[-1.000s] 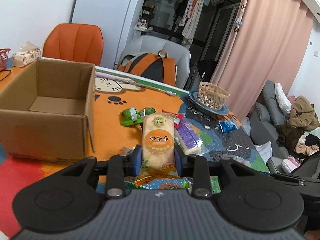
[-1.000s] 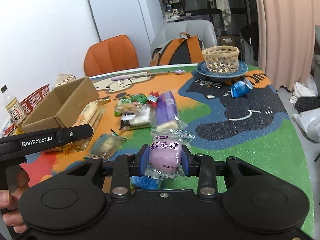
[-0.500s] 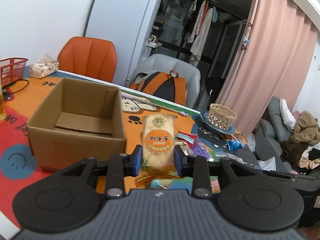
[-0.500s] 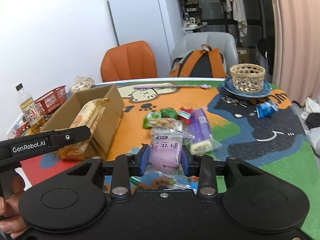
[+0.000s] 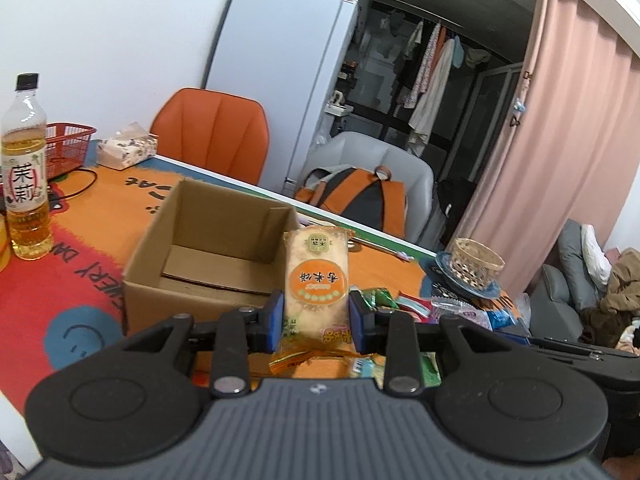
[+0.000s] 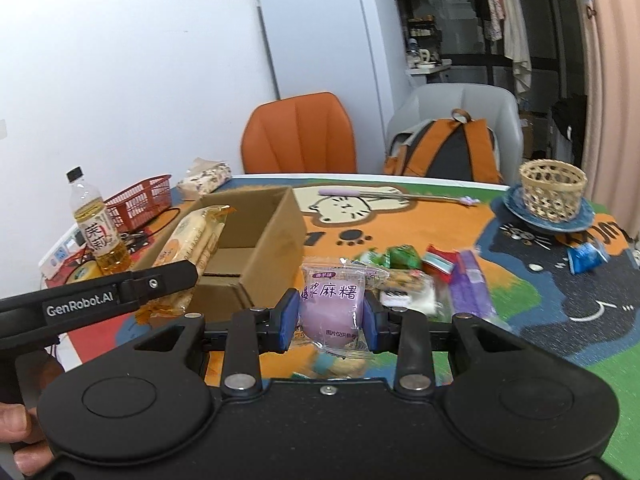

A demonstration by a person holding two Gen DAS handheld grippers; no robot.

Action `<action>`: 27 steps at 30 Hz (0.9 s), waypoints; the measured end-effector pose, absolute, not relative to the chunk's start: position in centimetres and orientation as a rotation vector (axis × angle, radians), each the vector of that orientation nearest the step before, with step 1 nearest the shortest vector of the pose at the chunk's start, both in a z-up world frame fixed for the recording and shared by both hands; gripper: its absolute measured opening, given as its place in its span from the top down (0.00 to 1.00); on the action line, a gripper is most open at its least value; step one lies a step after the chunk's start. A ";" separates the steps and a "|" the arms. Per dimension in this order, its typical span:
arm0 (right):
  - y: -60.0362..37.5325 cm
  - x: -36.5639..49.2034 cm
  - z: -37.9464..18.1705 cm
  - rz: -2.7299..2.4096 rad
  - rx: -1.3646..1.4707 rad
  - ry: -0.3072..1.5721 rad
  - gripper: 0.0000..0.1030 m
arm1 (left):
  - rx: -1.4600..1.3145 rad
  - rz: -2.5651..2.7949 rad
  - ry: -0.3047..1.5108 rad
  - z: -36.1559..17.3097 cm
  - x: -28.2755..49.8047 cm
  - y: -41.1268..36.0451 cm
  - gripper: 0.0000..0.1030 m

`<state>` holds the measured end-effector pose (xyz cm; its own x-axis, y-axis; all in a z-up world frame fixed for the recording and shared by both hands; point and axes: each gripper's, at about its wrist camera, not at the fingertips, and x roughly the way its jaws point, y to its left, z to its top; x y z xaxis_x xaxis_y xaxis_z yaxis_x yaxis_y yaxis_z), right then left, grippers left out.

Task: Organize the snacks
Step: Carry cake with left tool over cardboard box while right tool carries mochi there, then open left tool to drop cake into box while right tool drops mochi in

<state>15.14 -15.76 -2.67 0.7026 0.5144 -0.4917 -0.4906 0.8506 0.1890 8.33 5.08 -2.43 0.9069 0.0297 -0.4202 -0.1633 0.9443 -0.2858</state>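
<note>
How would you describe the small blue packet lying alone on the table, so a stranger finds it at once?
Start at the woven basket on its blue plate, at the table's far right corner. Just in front of it, on the dark part of the mat, lies the blue packet. It sits apart from the snack pile, which has no blue wrapper.

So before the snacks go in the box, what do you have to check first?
1. Left gripper shut on the rice cracker pack: ok.
2. Right gripper shut on the purple mochi pack: ok.
3. Cardboard box open on top, with room inside: ok.
4. Rice cracker pack over the box opening: cannot tell; it appears near the box's rim.
5. Mochi pack over the box: not ok, it is beside the box.
6. Tea bottle apart from the box: ok.
</note>
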 end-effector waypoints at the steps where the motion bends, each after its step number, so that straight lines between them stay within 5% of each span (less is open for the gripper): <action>1: -15.4 15.2 -2.6 0.566 0.042 0.558 0.67 | -0.325 0.107 0.424 -2.4 8.4 5.4 0.69; 21: -9.1 16.2 -1.9 0.650 0.007 0.547 0.67 | -0.367 0.203 0.432 -3.2 10.1 11.1 0.68; 27: -8.2 16.7 -1.9 0.664 0.022 0.558 0.67 | -0.380 0.258 0.444 -3.4 9.7 11.7 0.54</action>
